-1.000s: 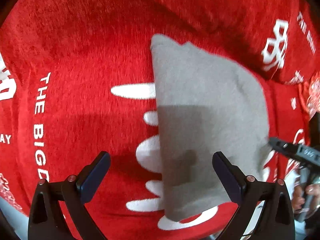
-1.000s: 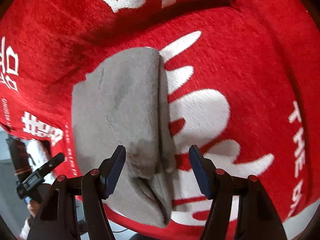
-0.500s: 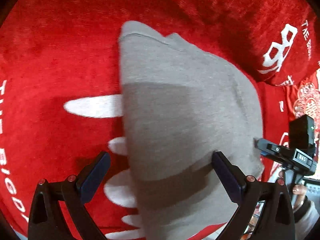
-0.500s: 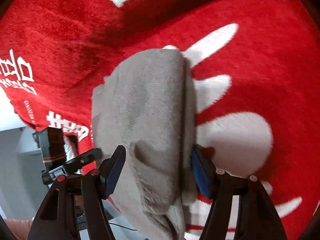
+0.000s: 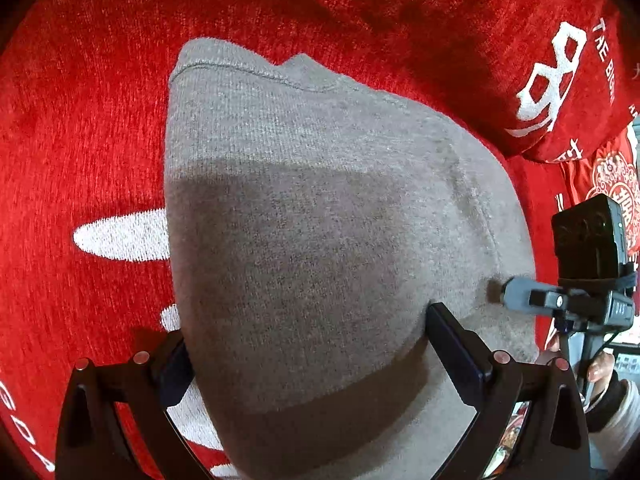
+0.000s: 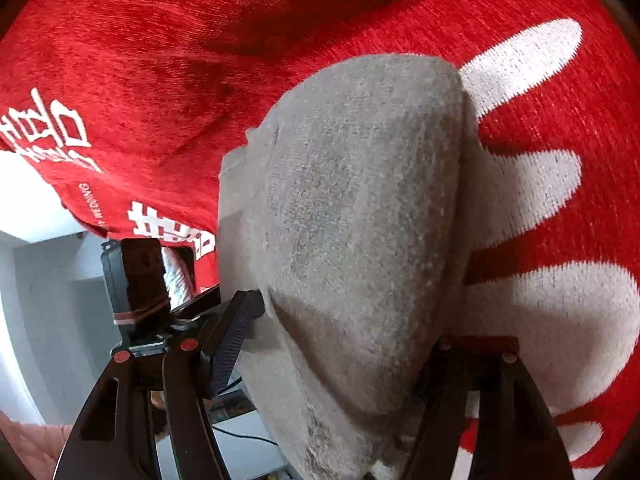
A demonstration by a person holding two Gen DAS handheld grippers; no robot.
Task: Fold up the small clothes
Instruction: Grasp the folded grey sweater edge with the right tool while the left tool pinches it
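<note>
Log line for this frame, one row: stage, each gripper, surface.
stage: fold grasp | left gripper: open, straddling grey garment | right gripper: open, straddling it | surface: red blanket

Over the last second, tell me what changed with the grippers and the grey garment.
Both grippers came down onto the grey garment: the left gripper and the right gripper went from hovering above it to straddling it, jaws open, fingers at its sides. Neither has closed. The garment lies on the red blanket as before.

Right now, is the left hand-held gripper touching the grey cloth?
Touching. In the left wrist view, the left hand-held gripper straddles the grey cloth, and both fingers press into its sides, with no gap showing.
</note>
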